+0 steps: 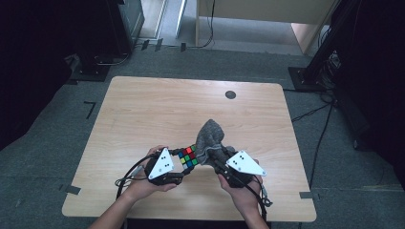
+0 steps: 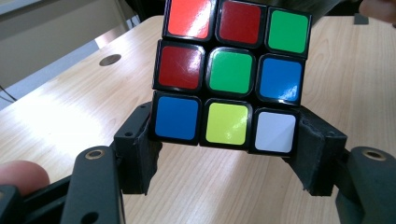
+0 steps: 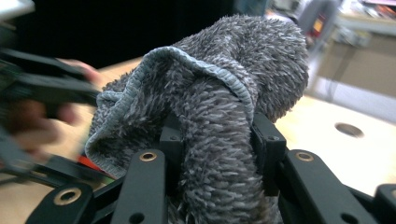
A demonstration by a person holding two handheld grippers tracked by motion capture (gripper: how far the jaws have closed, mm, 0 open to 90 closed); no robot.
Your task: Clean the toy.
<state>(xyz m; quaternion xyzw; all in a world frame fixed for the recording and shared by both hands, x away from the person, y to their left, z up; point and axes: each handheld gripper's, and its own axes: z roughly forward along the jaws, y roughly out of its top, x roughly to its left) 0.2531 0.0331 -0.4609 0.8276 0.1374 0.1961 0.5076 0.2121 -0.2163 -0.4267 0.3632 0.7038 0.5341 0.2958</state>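
Cloth (image 1: 211,138) stands upright, bunched beside cube (image 1: 188,156).

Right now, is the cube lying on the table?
No, the left gripper holds the cube clamped between its jaws, raised clear of the table.

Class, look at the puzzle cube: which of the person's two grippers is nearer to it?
Left. The left gripper is clamped on the puzzle cube, jaws pressing its two sides. The right gripper is beside the cube, shut on the grey cloth.
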